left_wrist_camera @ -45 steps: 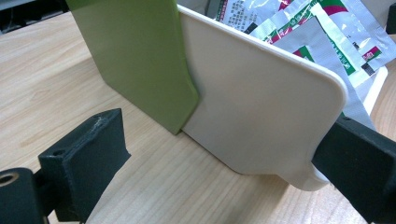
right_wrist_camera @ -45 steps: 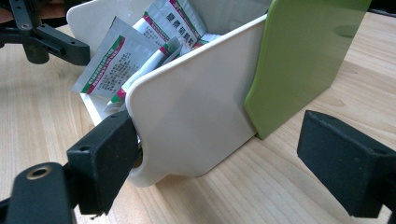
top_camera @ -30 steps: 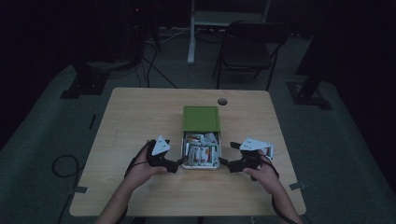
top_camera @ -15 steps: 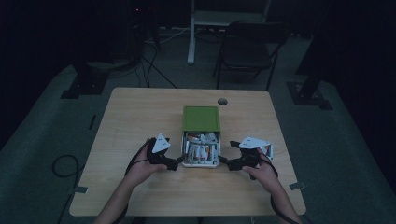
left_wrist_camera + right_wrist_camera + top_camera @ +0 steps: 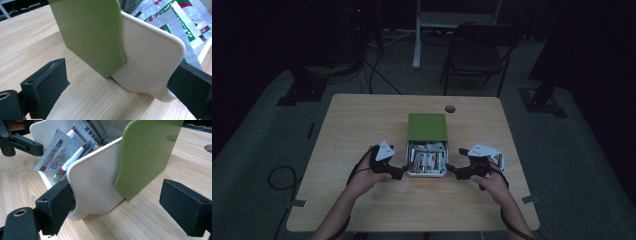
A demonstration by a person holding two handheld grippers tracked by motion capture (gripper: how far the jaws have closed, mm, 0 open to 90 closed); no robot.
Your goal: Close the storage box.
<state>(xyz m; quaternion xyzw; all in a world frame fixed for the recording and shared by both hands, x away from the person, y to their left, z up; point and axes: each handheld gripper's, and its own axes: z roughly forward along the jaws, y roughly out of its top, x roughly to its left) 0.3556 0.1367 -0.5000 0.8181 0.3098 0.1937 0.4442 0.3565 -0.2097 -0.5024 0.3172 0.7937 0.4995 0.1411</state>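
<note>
Change: hardly any since a second ago; both hands stay flanking the box (image 5: 427, 159).
Box: mid-surface (image 5: 362, 120), green lid (image 5: 427, 127) slid back, sachets (image 5: 175, 17) exposed.
Left claw (image 5: 404, 168): released, jaws astride the box corner.
Right claw (image 5: 451, 170): released likewise.
Meaning: grip not yet taken.

the silver packets (image 5: 56, 152) in the white box (image 5: 97, 182) have small printed words on them. the words are too tiny and blurry to read.
</note>
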